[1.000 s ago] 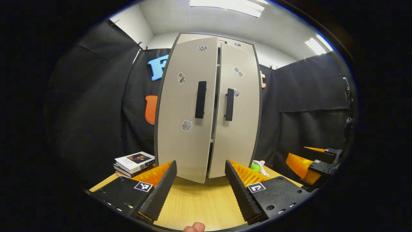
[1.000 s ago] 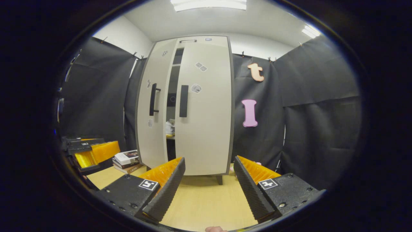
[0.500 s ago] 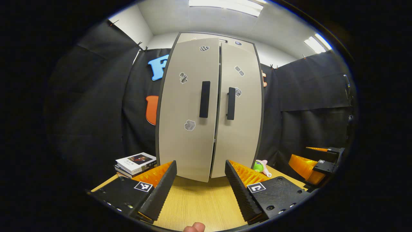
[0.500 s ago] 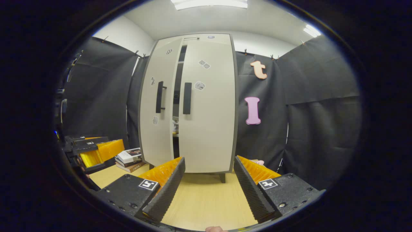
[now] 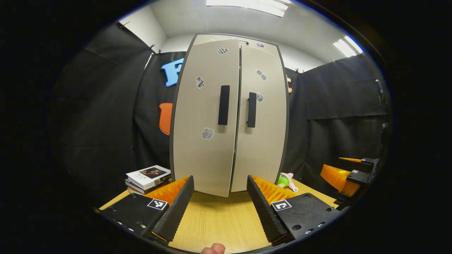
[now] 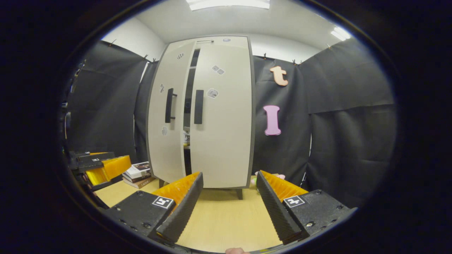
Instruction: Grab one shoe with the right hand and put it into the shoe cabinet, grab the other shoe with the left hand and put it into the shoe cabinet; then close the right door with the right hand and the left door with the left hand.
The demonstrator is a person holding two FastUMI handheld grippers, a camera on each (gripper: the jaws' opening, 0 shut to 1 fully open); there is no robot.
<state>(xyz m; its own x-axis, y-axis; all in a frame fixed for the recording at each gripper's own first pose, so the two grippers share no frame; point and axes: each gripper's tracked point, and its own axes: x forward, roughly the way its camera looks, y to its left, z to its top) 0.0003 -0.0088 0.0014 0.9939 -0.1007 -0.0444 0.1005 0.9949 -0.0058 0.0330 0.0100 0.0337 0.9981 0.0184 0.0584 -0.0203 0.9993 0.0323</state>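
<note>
Standing upright at the back of the tabletop [image 5: 219,225], the cabinet [image 5: 229,116] fills the middle of the left gripper view. Its right door [image 6: 222,116] lies flush, while the left door [image 5: 206,116] hangs slightly ajar; in the right gripper view a dark slit runs between them, and a pale bit of shoe [image 6: 186,135] peeks through on a shelf inside. Each door carries a black handle [image 5: 223,105] and small stickers.

The left claw [image 5: 219,201] is spread wide and empty, low over the tabletop, well short of the doors. The right claw [image 6: 229,197] is likewise spread and holds nothing, near the cabinet's foot.

A stack of books [image 5: 148,178] lies left of the cabinet, and a small green and pink toy [image 5: 285,180] lies to its right. A fingertip [image 5: 213,249] shows at the bottom edge.
</note>
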